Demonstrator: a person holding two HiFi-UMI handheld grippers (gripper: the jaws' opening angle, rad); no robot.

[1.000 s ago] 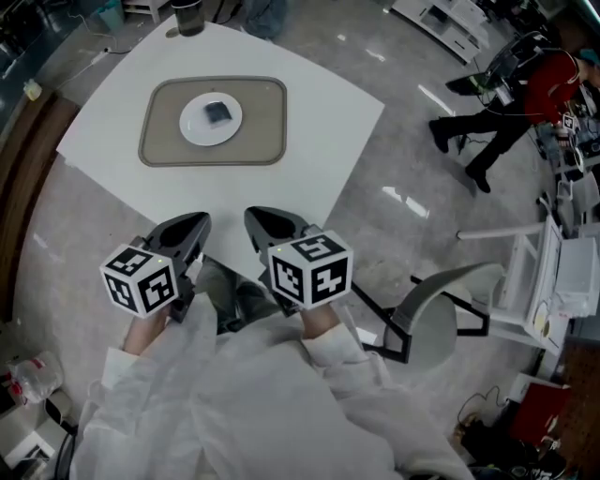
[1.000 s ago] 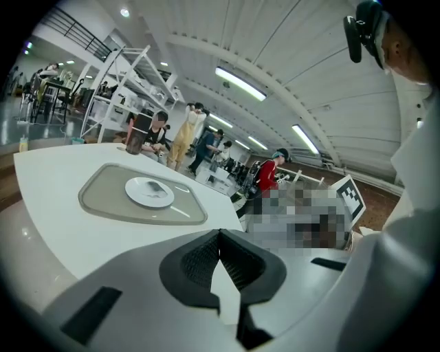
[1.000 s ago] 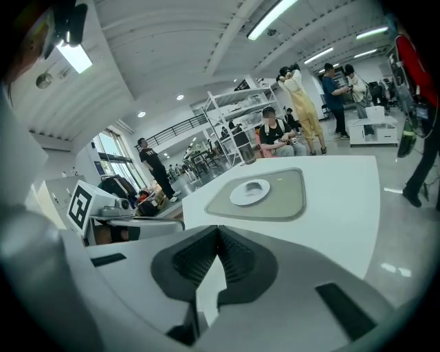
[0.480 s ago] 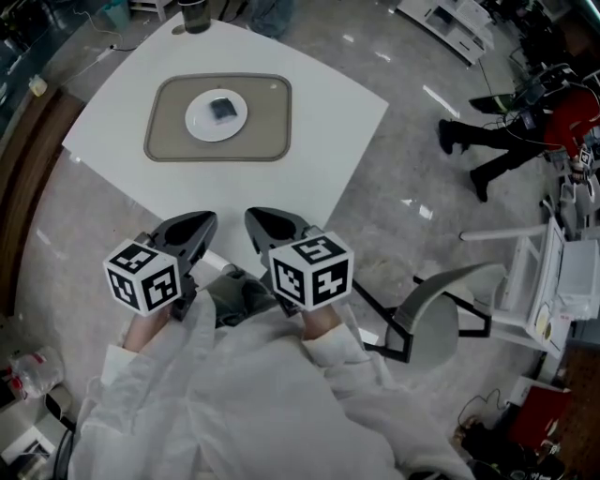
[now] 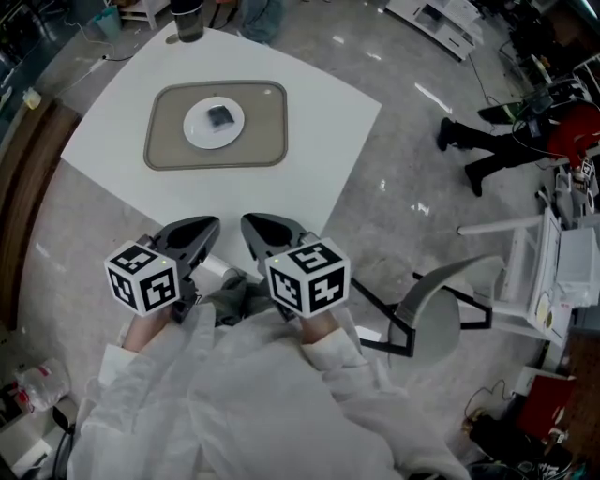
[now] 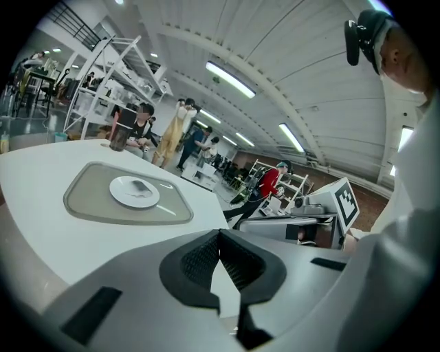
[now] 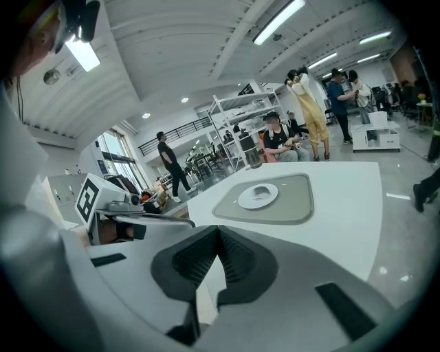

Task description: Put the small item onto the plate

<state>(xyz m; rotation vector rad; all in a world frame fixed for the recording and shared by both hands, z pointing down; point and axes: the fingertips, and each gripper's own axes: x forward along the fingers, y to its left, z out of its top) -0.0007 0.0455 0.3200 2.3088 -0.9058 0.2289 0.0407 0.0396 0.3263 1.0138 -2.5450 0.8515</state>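
Note:
A small dark item (image 5: 219,115) lies on a white plate (image 5: 199,131) in the middle of a grey mat (image 5: 258,131) on the white table (image 5: 319,141). Both grippers are held near my body, short of the table's near edge and far from the plate. The left gripper (image 5: 208,226) and right gripper (image 5: 250,223) are shut with nothing between their jaws. In the left gripper view the plate (image 6: 124,194) with the item (image 6: 141,185) lies far ahead of the shut left gripper (image 6: 219,236). The right gripper view shows the plate (image 7: 249,199) and item (image 7: 261,190) beyond the right gripper (image 7: 218,231).
A dark cup (image 5: 187,17) stands at the table's far corner. A grey chair (image 5: 436,314) is on the floor to my right. A person in red (image 5: 567,131) walks near white shelving (image 5: 553,272). Several people stand beyond the table (image 7: 316,103).
Both grippers stay shut and almost still near my body. The head view has shifted slightly, and the person in red has moved further right.

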